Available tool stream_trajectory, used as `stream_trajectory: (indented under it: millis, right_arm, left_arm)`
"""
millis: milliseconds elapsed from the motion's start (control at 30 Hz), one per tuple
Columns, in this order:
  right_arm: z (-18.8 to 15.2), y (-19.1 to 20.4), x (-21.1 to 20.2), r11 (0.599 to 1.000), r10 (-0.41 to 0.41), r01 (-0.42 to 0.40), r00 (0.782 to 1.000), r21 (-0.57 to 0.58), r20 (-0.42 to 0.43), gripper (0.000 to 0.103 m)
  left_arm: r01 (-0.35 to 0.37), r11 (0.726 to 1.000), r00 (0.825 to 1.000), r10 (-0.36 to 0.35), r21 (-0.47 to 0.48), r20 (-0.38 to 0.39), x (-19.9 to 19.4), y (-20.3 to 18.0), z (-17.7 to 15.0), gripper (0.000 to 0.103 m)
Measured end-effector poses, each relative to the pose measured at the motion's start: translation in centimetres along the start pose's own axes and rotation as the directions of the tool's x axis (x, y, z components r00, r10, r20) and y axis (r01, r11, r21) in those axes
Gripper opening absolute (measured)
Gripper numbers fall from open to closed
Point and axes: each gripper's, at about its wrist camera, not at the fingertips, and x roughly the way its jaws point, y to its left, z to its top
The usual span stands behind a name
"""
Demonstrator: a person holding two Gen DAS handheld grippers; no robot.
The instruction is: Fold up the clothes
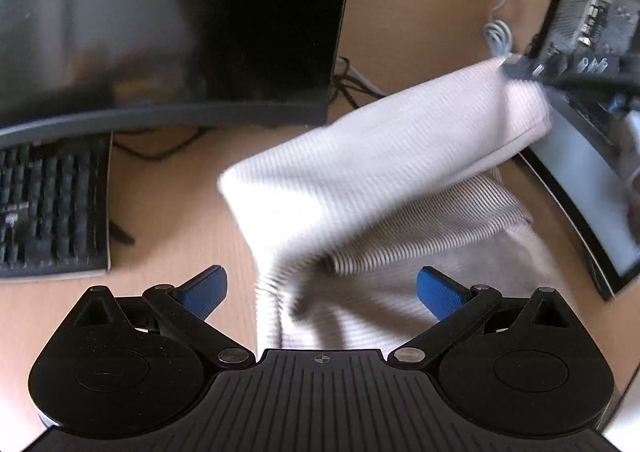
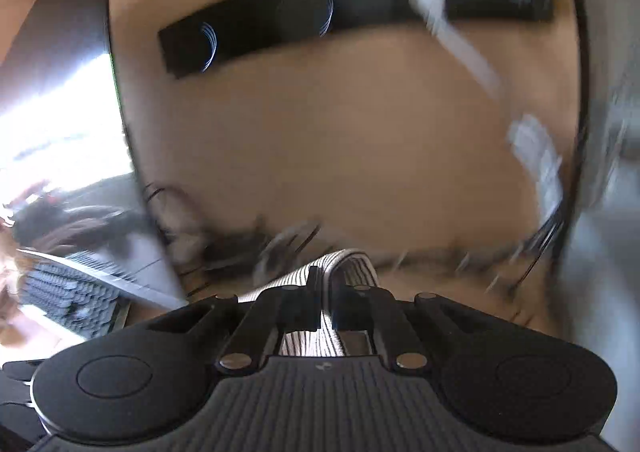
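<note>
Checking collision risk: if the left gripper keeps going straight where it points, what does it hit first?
Most likely the striped white garment, which lies dead ahead between the open left gripper fingers; the right gripper holds its far corner up. Depth unclear.

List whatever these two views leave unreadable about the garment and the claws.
- Garment type: the left wrist view shows only blurred white ribbed cloth, its lower part hidden behind the left claw, which is open.
- Right claw grip: shut on a striped cloth fold; how much cloth is pinched is hidden by the fingers.
- Desk clutter in the right wrist view: motion-blurred cables, unidentifiable.
</note>
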Motion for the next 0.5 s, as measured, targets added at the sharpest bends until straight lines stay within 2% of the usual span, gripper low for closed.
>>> stream_trajectory:
  millis: [33, 100, 167, 200, 300, 433, 500]
  right_arm:
    - [0.2, -0.2, 0.1, 0.999, -0.029, 0.03, 0.999, -0.033, 0.013, 0.004]
    - [-0.7, -1.0, 0.9, 0.997, -0.061, 0.061, 0.998, -0.044, -0.017, 0.004]
    - [-2.1, -1.9, 1.9, 0.995, -0.092, 0.09, 0.994, -0.043, -0.063, 0.004]
    - [-3.0, -2.3, 2.4, 0.993, -0.112, 0.108, 0.99, -0.044, -0.09, 0.004]
    - [-5.8, -3.1, 3.9, 0.983, -0.18, 0.171, 0.968, -0.064, -0.173, 0.004]
    - [-9.0, -4.8, 5.2, 0.98, -0.196, 0.199, 0.937, -0.02, -0.29, 0.005]
    - [-9.8, -5.1, 5.1, 0.979, -0.193, 0.202, 0.933, 0.0, -0.304, 0.008]
  left_arm:
    - [0.046, 0.999, 0.999, -0.046, -0.013, 0.005, 0.0, -0.3, 0.3, 0.103]
    - [0.152, 0.988, 0.988, -0.152, -0.033, 0.003, -0.2, -0.9, 0.6, 0.103]
    - [0.193, 0.981, 0.981, -0.193, -0.018, -0.016, 0.3, -1.7, 0.3, 0.103]
    - [0.195, 0.981, 0.98, -0.195, -0.005, -0.029, 0.7, -2.1, 0.1, 0.103]
    - [0.135, 0.99, 0.99, -0.132, 0.051, -0.058, 2.2, -3.2, -0.6, 0.103]
    - [0.057, 0.994, 0.998, -0.053, 0.089, -0.046, 3.2, -3.3, -0.5, 0.103]
    - [0.067, 0.996, 0.997, -0.065, 0.059, -0.037, 3.3, -2.6, 0.1, 0.103]
